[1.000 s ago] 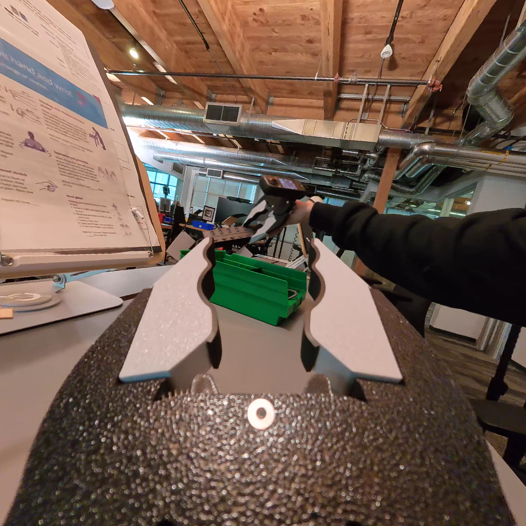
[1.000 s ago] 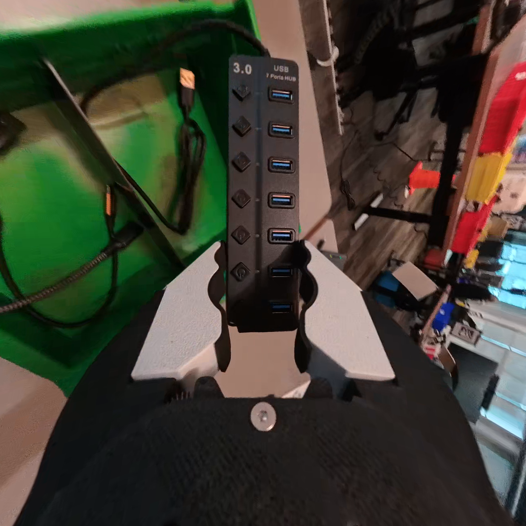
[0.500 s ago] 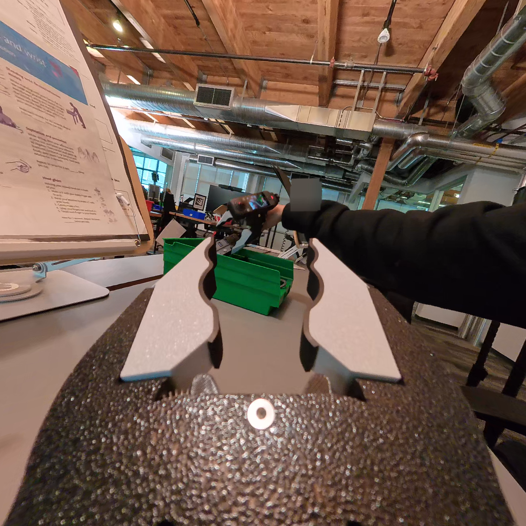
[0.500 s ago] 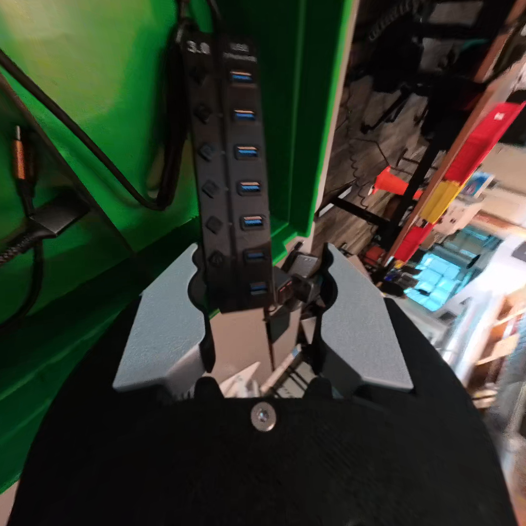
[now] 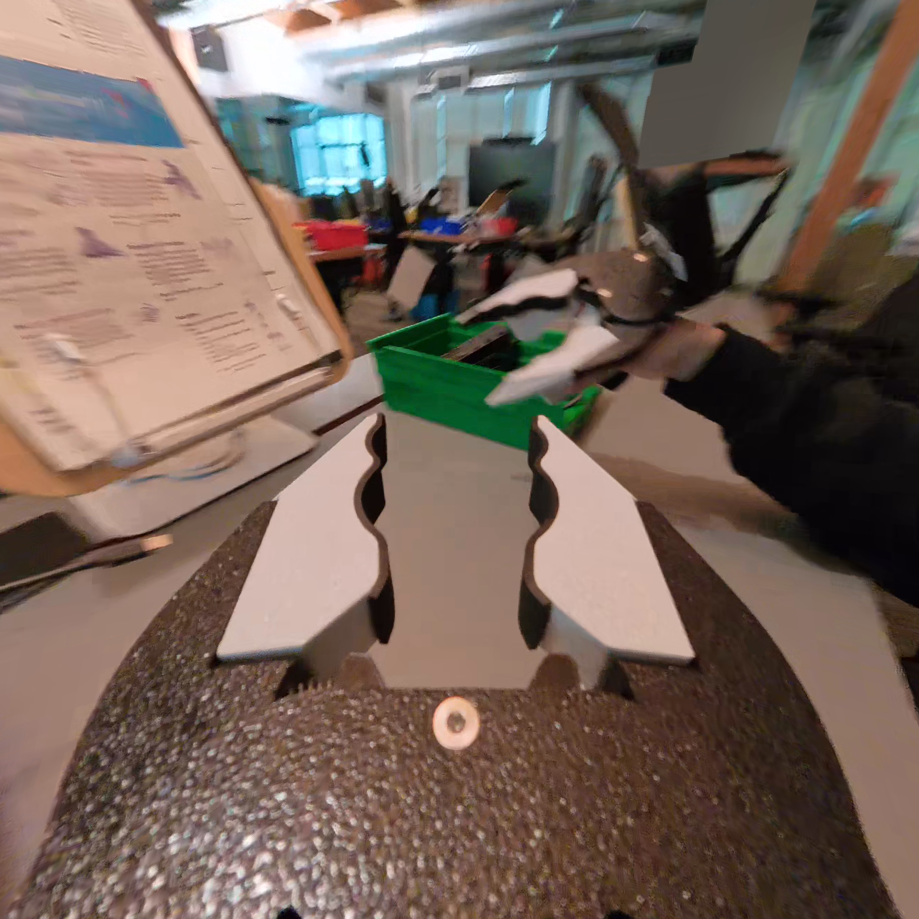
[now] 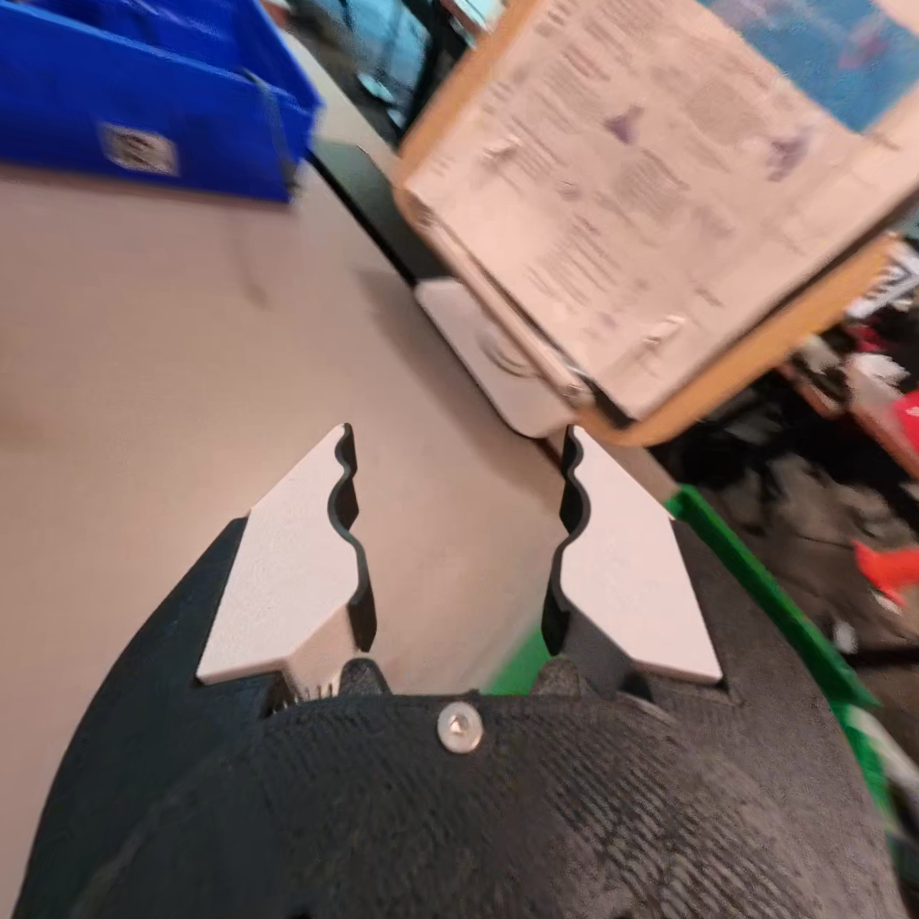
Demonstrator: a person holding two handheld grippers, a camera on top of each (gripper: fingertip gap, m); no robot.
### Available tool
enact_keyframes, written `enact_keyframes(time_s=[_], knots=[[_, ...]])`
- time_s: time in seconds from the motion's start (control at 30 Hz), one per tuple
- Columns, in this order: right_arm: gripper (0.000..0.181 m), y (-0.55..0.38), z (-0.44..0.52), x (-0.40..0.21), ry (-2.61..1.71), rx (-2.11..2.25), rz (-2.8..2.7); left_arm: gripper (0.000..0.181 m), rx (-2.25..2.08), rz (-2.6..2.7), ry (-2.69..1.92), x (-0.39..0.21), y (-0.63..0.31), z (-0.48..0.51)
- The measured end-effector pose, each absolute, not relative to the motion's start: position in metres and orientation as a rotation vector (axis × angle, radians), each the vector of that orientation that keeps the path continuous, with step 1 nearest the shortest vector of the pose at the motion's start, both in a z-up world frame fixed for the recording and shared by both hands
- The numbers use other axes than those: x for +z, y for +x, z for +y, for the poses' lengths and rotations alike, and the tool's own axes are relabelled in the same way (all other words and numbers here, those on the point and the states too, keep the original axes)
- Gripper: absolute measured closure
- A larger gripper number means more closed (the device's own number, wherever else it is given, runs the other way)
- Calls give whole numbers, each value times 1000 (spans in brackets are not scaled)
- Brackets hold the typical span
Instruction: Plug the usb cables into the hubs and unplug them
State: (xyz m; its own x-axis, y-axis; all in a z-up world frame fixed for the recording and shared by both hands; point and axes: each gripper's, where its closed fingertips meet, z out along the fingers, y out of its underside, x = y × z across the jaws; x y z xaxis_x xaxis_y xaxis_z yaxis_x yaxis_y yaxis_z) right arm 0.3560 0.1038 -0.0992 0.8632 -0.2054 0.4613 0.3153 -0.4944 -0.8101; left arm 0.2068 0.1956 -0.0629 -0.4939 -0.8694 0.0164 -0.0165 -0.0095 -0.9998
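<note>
My left gripper (image 5: 460, 422) is open and empty, low over the grey table (image 5: 447, 522), and faces the green bin (image 5: 447, 398). My right gripper (image 6: 458, 432) is open and empty above the table (image 6: 199, 348). The green bin's rim (image 6: 746, 572) lies at its lower right. In the left wrist view the right gripper (image 5: 477, 358) hovers over the bin with its fingers wide apart. No hub shows in the right wrist view. A dark cable (image 5: 99, 552) with a pale plug end lies on the table at the left.
A tilted document stand (image 5: 124, 248) with a printed sheet stands left of the bin, and also shows in the right wrist view (image 6: 646, 199). A blue bin (image 6: 124, 99) stands at the table's far side. A person's dark sleeve (image 5: 820, 447) reaches in from the right.
My right gripper opened and let go of the black hub inside the green bin, then swung away towards the table. My left gripper tipped downward and its fingers narrowed a little.
</note>
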Motion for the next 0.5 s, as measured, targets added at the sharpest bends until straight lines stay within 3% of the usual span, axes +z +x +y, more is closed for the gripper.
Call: enact_keyframes(time_s=[0.17,0.27,0.5], knots=[[99,291,130,-145,-1916,-485,-180,127,-847,1682,-1258,-66,178,355],[99,281,137,-159,-1893,-385,-140,129,-547,1748,-1530,-109,159,452],[99,261,145,-166,-1844,-261,-155,127,-426,1887,-1753,-207,170,486]])
